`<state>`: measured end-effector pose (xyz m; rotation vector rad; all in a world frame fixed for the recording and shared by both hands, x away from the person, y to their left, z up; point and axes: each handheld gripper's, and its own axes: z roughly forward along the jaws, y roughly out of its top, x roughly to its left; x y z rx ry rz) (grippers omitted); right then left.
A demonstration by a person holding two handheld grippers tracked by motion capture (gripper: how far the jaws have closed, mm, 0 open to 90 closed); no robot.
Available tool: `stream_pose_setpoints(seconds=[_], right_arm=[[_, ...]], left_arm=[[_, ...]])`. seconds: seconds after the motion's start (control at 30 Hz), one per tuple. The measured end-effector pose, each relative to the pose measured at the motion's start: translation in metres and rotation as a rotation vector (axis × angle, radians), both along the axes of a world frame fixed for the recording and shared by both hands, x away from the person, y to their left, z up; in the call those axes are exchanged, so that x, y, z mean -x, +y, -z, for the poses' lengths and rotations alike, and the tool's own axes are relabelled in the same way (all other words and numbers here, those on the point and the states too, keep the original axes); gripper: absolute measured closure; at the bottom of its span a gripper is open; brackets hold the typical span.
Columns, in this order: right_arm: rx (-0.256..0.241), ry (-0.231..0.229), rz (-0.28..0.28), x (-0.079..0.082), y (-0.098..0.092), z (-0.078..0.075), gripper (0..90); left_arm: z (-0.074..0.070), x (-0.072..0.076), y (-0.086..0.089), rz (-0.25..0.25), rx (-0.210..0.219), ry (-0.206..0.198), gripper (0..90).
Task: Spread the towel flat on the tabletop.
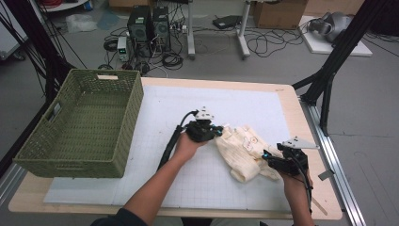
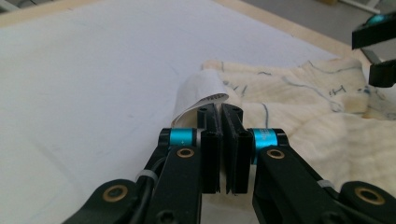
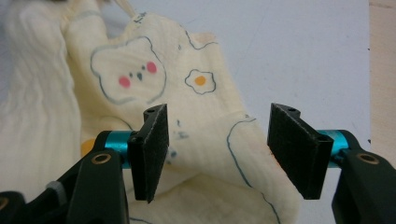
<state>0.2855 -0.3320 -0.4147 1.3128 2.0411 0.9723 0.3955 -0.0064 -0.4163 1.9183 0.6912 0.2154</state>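
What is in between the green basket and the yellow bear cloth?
In the high view, the left gripper sits there, jaws shut on the cloth's white label. Otherwise only bare white mat lies between it and the green basket.

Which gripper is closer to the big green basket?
Left. The left gripper is shut at the cream cloth's edge, a stretch of mat away from the green basket. The right gripper is open, farther off across the cloth.

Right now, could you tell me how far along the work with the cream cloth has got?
Early stage. The cream cloth lies crumpled on the white mat, not folded, and the green basket holds nothing. In hand: the left gripper is shut at the cloth's edge by its label; the right gripper is open over it. Everything else remains.
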Motion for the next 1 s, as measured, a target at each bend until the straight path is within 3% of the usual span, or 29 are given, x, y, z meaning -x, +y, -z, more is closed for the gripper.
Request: stream_pose_setpoints(seconds=[0.23, 0.4, 0.57, 0.7, 0.8, 0.9, 1.0], right_arm=[[0.002, -0.005, -0.014, -0.002, 0.007, -0.001, 38.4], [0.003, 0.007, -0.032, -0.006, 0.014, 0.001, 38.5], [0.008, 0.033, -0.062, -0.014, 0.027, 0.006, 39.3], [0.004, 0.086, -0.088, -0.027, 0.037, 0.016, 39.3], [0.041, 0.127, -0.089, -0.039, 0.044, 0.025, 40.6], [0.01, 0.148, -0.096, -0.047, 0.042, 0.028, 51.7], [-0.012, 0.165, -0.114, -0.051, 0.036, 0.027, 77.8]], left_arm=[[-0.013, 0.009, 0.055, -0.087, 0.035, -0.06, 86.0], [-0.014, 0.015, 0.091, -0.171, 0.052, -0.078, 86.0], [-0.008, 0.027, 0.112, -0.212, 0.044, -0.097, 86.0], [-0.003, 0.036, 0.121, -0.23, 0.04, -0.101, 86.0], [0.0, 0.041, 0.125, -0.229, 0.033, -0.097, 85.9], [0.002, 0.045, 0.128, -0.224, 0.029, -0.092, 85.8], [0.005, 0.05, 0.129, -0.214, 0.004, -0.079, 85.6]])
